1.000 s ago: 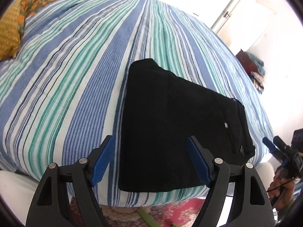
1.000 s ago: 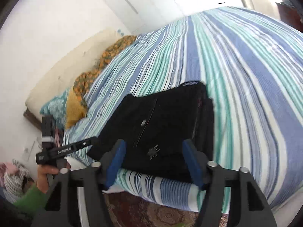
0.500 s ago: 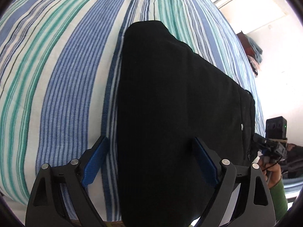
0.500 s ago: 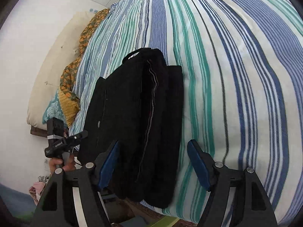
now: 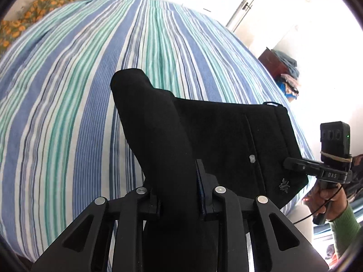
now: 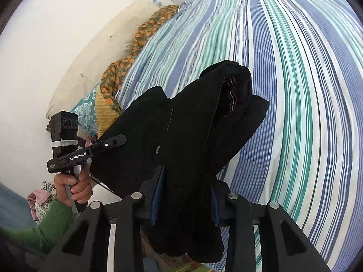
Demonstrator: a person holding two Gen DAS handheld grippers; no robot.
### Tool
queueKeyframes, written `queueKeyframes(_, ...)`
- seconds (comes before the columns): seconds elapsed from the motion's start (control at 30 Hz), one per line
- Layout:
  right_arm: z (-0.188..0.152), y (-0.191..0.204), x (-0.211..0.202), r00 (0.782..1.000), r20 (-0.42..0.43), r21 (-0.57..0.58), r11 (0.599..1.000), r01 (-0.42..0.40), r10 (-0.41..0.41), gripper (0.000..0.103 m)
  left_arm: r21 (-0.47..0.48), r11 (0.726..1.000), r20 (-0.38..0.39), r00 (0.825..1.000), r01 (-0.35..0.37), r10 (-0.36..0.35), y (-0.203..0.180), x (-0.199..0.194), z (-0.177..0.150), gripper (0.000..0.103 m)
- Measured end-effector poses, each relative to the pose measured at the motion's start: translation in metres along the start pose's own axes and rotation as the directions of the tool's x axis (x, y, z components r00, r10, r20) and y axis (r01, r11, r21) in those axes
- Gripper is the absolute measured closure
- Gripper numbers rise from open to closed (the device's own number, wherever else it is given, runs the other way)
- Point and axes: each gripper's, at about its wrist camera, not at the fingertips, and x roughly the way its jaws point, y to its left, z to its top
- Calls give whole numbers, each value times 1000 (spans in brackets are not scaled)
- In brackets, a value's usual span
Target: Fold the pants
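item: left tongs [image 5: 179,195], nearest. jaws clamped on the near edge of the pants [image 5: 217,140]; black cloth bunches thick between the blue pads and rises ahead of them in a ridge.

item: right tongs [image 6: 185,195], level with the left. jaws clamped on the same near edge, at the waistband end; layered hems and a striped lining show just beyond.

item: pants, black, already folded to a compact stack. near edge raised in both tongs; far part seems to rest on the bed [image 5: 74,104]. long axis runs across from one pair of tongs to the other, with button and small emblem toward the right tongs. each pair holds its own end, neither nearer than the other.

judgement: the coming move likely carries the held edge forward, away from both tongs, over the far edge; both must travel together or the stack will skew.

item: bed, striped cover in blue, green and white, beneath and beyond the pants.

item: pillows [image 6: 109,86], orange print and teal, far off past the left tongs.
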Motion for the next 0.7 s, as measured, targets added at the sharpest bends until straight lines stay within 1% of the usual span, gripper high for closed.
queueKeyframes(0.07,28,1,0,999,44,-32,999,31,-30,68,-14,1000,32,999,-2,3,2,10,24,79)
queueKeyframes(0.1,42,-3,3,998,59,-33,999,37,-35,68,-9,1000,39,999,-19,19,2,18,34,77)
queueKeyframes(0.13,53,-7,2,997,70,-37,998,46,-43,68,2,999,37,998,-50,50,7,27,39,69)
queueKeyframes(0.17,64,-13,6,995,78,-45,997,68,-64,67,9,994,25,994,-104,104,10,39,40,51)
queueKeyframes(0.2,73,-20,12,993,79,-41,995,94,-91,64,11,984,3,984,-176,176,15,53,36,43)
queueKeyframes(0.23,78,-28,18,990,67,-25,991,129,-127,59,17,973,-22,973,-230,230,20,65,27,40)
queueKeyframes(0.27,79,-40,24,981,47,-8,982,186,-186,56,28,965,-46,964,-259,260,28,70,13,41)
queueKeyframes(0.3,77,-53,29,965,19,6,965,263,-263,54,37,961,-62,959,-275,277,31,73,-2,41)
queueKeyframes(0.33,72,-64,29,941,-9,11,941,339,-339,54,44,959,-58,958,-280,282,32,71,-15,41)
queueKeyframes(0.37,63,-72,27,910,-31,5,910,414,-414,54,53,957,-41,957,-286,289,33,63,-31,40)
queueKeyframes(0.4,52,-77,19,885,-29,-3,886,465,-464,54,66,951,-21,952,-302,304,32,54,-45,39)
queueKeyframes(0.47,29,-80,-3,859,13,-19,858,513,-512,51,90,932,18,936,-351,351,24,35,-70,27)
queueKeyframes(0.5,15,-76,-14,842,33,-24,842,539,-538,39,95,926,36,931,-364,362,20,26,-77,25)
queueKeyframes(0.53,2,-70,-25,830,61,-25,830,557,-554,21,93,923,56,928,-373,369,15,16,-85,22)
queueKeyframes(0.57,-11,-61,-33,825,91,-22,828,561,-557,12,84,919,72,923,-384,379,10,8,-91,19)
queueKeyframes(0.6,-24,-51,-41,825,120,-19,829,558,-553,0,70,915,89,916,-397,390,6,-1,-96,18)
queueKeyframes(0.67,-48,-29,-50,824,169,-14,835,550,-540,0,39,903,127,899,-427,420,-3,-19,-105,10)
queueKeyframes(0.7,-60,-18,-54,818,184,-5,832,555,-545,0,22,897,154,888,-442,434,-10,-28,-107,9)
